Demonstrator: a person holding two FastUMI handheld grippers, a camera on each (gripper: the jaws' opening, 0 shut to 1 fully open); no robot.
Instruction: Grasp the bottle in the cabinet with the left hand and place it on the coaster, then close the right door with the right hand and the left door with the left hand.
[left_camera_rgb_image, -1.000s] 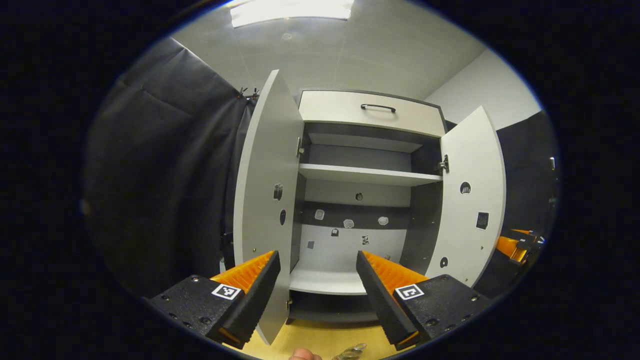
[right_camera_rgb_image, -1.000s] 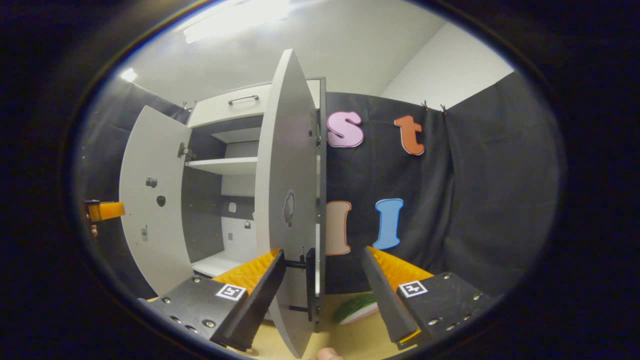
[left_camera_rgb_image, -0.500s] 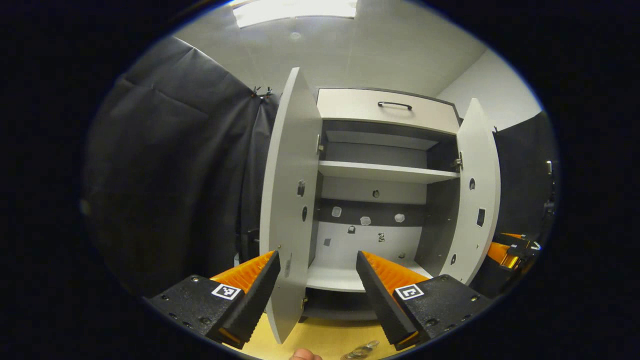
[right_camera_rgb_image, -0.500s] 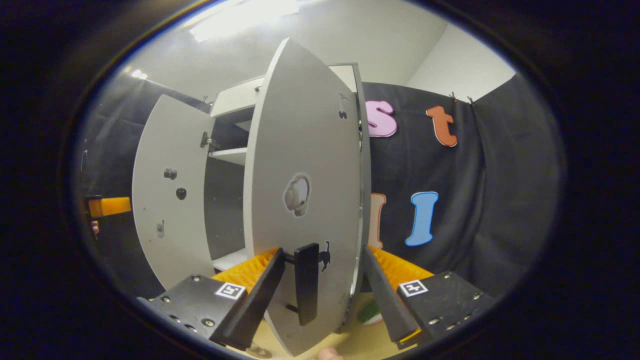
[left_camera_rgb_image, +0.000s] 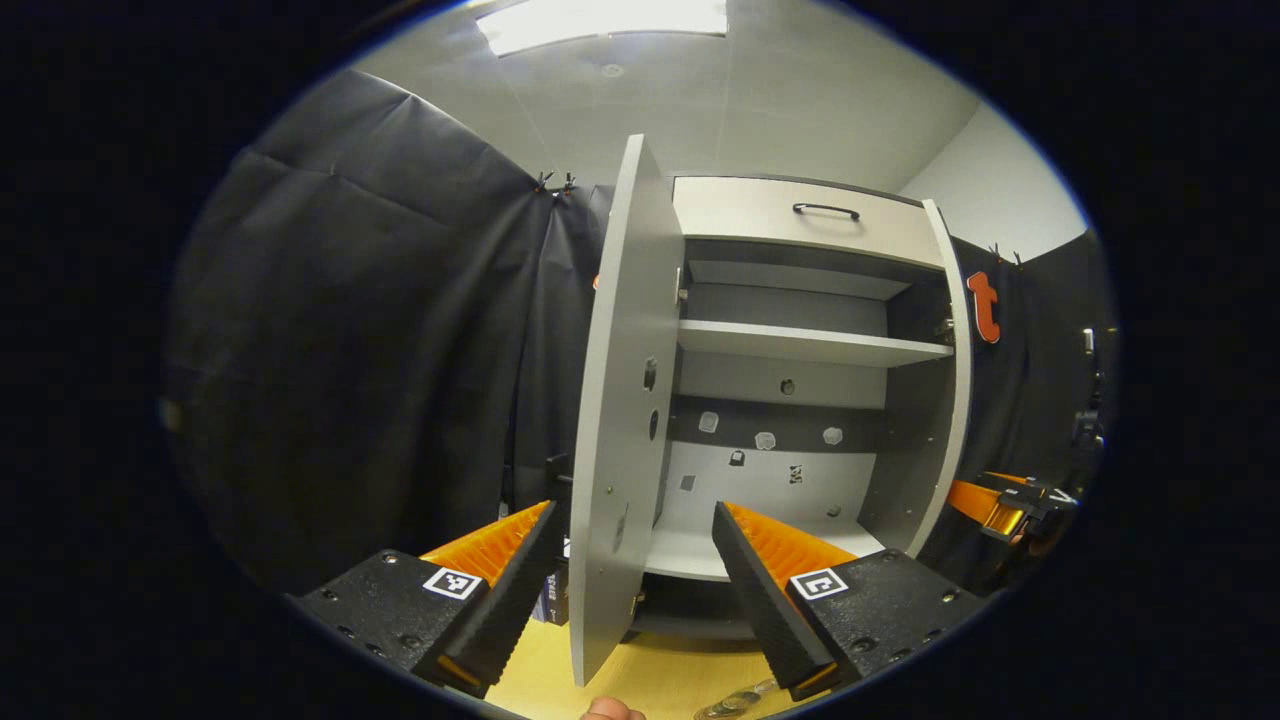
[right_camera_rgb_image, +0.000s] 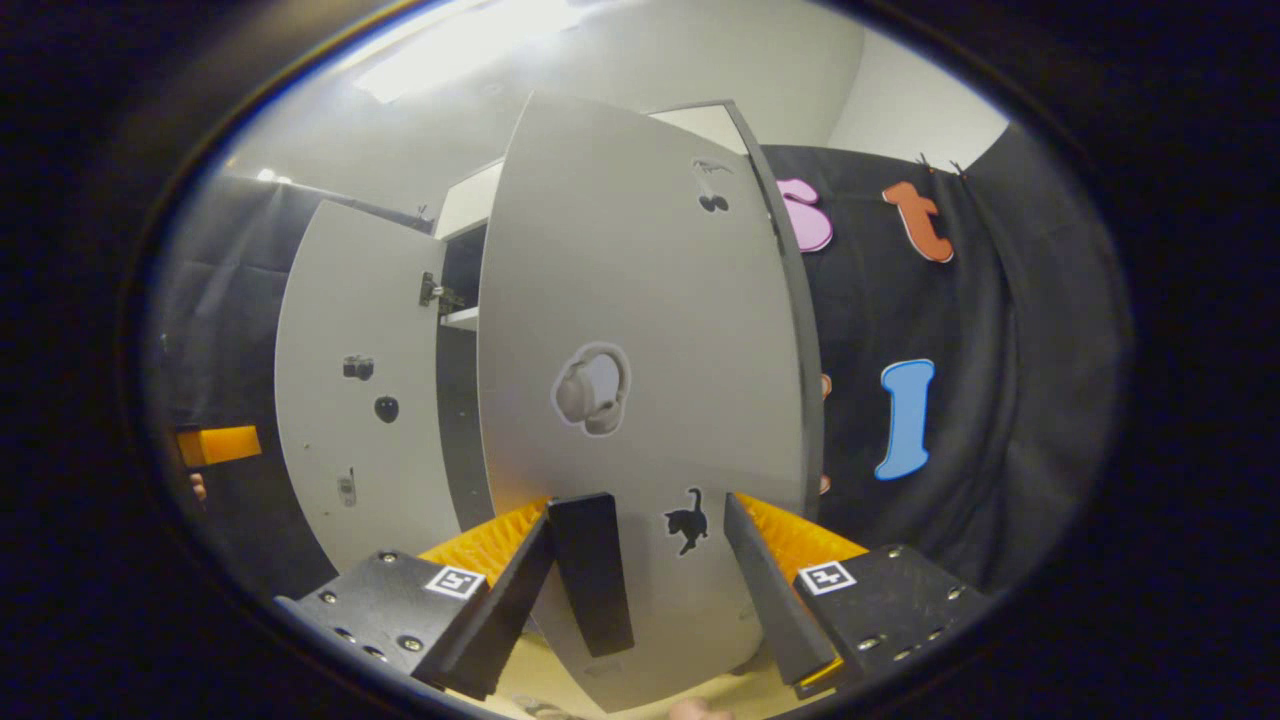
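Note:
The grey cabinet (left_camera_rgb_image: 800, 345) stands on a wooden table (left_camera_rgb_image: 670, 675), its shelves bare. Its left door (left_camera_rgb_image: 620, 420) stands wide open, edge-on to me, and its lower edge lies between the fingers of my open left gripper (left_camera_rgb_image: 634, 512). At the bottom edge of the left gripper view a clear bottle top (left_camera_rgb_image: 735, 700) peeks in. In the right gripper view the right door (right_camera_rgb_image: 640, 380) is swung most of the way shut. My open right gripper (right_camera_rgb_image: 637, 515) is close against its outer face, with the black handle (right_camera_rgb_image: 592, 570) between the fingers.
Black cloth hangs on both sides of the cabinet. A drawer with a black handle (left_camera_rgb_image: 826, 210) tops the cabinet. The right gripper (left_camera_rgb_image: 1000, 505) shows far right in the left gripper view, and the left gripper (right_camera_rgb_image: 215, 445) far left in the right gripper view. A fingertip (left_camera_rgb_image: 610, 710) shows below.
The right door has swung from wide open to nearly shut, with my right gripper following its outer face. My left gripper has shifted so the left door's edge now lies between its fingers.

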